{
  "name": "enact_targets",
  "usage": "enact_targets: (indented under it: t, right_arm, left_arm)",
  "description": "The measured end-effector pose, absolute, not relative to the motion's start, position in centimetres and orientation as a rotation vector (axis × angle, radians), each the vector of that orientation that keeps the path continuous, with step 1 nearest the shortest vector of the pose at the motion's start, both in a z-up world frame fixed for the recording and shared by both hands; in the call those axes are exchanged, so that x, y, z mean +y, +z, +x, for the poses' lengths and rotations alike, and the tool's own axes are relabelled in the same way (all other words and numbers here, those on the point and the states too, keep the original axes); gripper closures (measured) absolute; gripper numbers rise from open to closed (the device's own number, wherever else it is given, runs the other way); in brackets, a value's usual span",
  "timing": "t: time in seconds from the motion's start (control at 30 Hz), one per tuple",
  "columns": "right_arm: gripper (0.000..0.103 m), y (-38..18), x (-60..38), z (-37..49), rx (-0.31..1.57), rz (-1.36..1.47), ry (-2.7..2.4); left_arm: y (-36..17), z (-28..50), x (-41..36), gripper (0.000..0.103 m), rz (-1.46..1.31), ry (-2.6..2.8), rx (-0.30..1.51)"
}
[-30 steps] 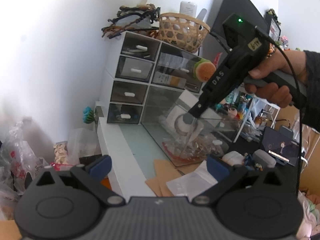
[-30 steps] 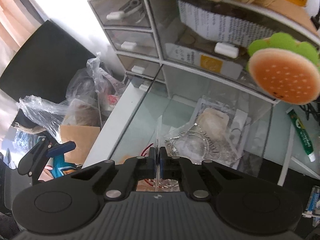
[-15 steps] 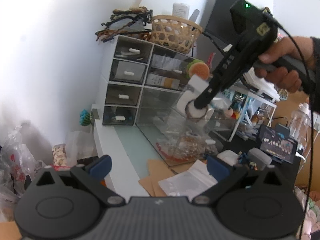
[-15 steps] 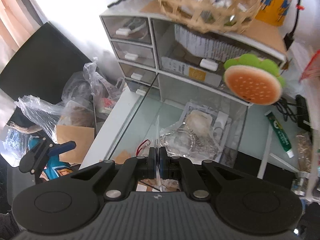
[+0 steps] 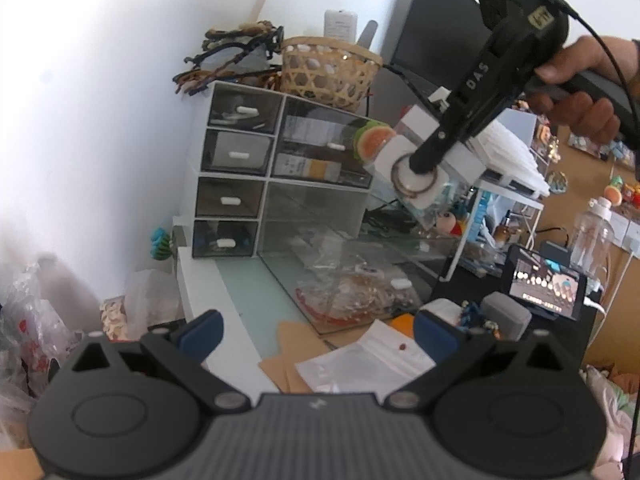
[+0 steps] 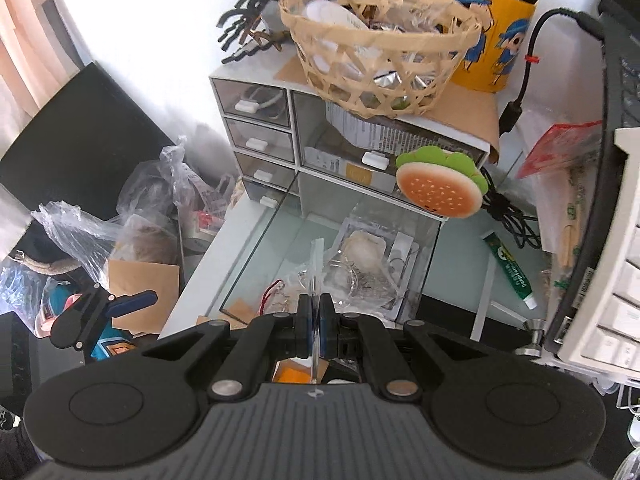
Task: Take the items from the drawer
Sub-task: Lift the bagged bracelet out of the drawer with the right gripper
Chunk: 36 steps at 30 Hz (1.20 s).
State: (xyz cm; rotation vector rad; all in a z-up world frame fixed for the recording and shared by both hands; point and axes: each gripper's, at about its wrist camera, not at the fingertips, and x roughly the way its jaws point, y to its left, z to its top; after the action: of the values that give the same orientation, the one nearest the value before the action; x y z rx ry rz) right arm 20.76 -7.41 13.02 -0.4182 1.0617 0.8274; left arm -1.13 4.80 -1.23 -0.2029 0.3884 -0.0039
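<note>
My right gripper (image 6: pixel 316 312) is shut on a clear packet (image 6: pixel 317 264), seen edge-on between its pads. In the left wrist view a hand holds that gripper (image 5: pixel 418 166) high at the right. The packet (image 5: pixel 430 194), holding a white card with metal rings, hangs in the air in front of the white drawer unit (image 5: pixel 240 184). Below it the clear drawer (image 5: pixel 280 276) stands pulled out, with several more bagged trinkets inside (image 6: pixel 360 272). My left gripper (image 5: pixel 318 336) is open and empty, low and in front of the drawer.
A woven basket (image 6: pixel 380 60) and dark hair clips sit on top of the drawer unit (image 6: pixel 260 136). A burger-shaped pad (image 6: pixel 440 192) hangs at its right corner. A flat clear bag (image 5: pixel 360 364) and brown envelopes lie in front of the drawer. Plastic bags (image 6: pixel 120 220) crowd the left.
My right gripper has risen out of the drawer with the packet and now holds it level with the upper drawers. The left gripper has stayed open and about where it was.
</note>
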Motion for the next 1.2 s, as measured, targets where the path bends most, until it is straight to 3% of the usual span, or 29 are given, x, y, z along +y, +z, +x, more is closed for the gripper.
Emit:
enact_targets:
  t: [0.67,1.2]
  right_arm:
    - [0.099,15.5,-8.7,17.2,1.053,-0.454,0.822]
    - [0.099,13.0,-8.0,14.7,1.092,-0.49,0.862]
  left_arm:
    - [-1.3,-1.4,3.0,0.0,-0.131,-0.043,0.423]
    - [-1.6,-1.4,2.1,0.0,-0.117,-0.071,0.439]
